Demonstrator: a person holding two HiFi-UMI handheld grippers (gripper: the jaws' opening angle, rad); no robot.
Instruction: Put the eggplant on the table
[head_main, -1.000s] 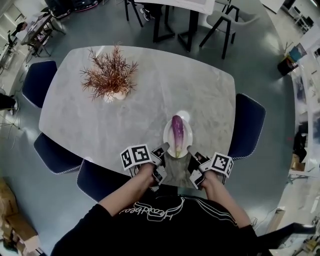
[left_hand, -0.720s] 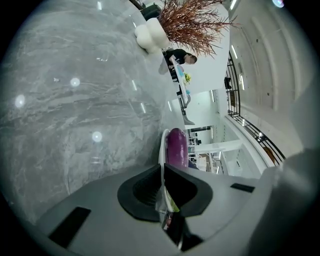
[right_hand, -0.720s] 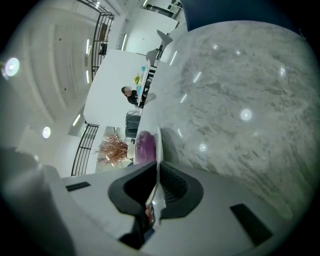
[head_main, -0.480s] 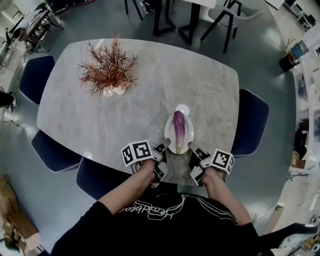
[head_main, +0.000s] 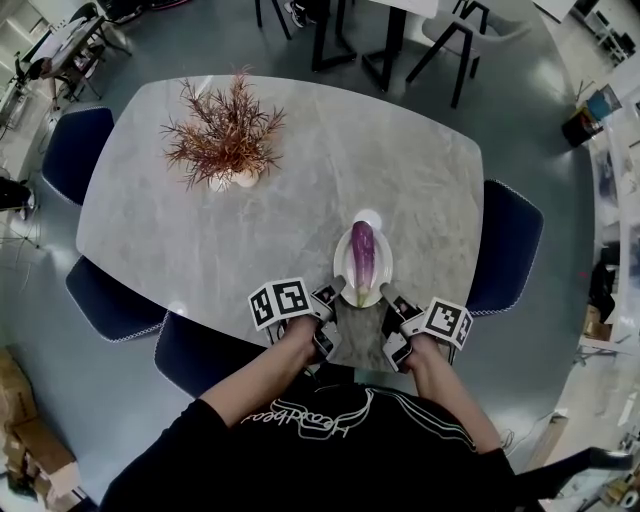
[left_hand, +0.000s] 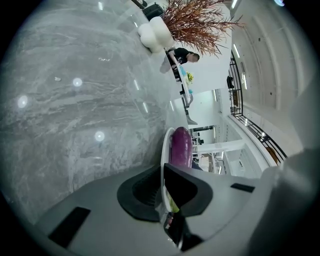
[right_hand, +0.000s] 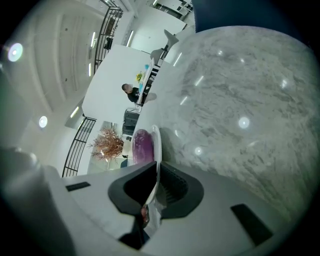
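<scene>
**A:** What has changed over the last second?

**B:** Little. The white plate (head_main: 385, 262) carrying the eggplant (head_main: 362, 256) sits a touch higher and further right in the head view. The table (head_main: 250, 240) and the dried plant (head_main: 225, 130) have slid the same way, so the plate keeps its place by the table's near edge. Both grippers keep their hold.

**A:** How do the jaws stand?

**B:** The left gripper (head_main: 331, 297) is closed on the plate's near-left rim, with only the thin rim between its jaws. The right gripper (head_main: 391, 299) is clamped the same way on the near-right rim.

**A:** Anything hard to read?

**B:** Whether the plate rests on the table or hangs just above it cannot be told. The jaws cover the near rim, and in both gripper views they cut off the eggplant's near end.

**A:** And how does the eggplant lie?

**B:** Lengthwise down the plate's middle, its long axis running away from the person. The rounded purple end points to the far side, the paler greenish end toward the grippers.
</scene>
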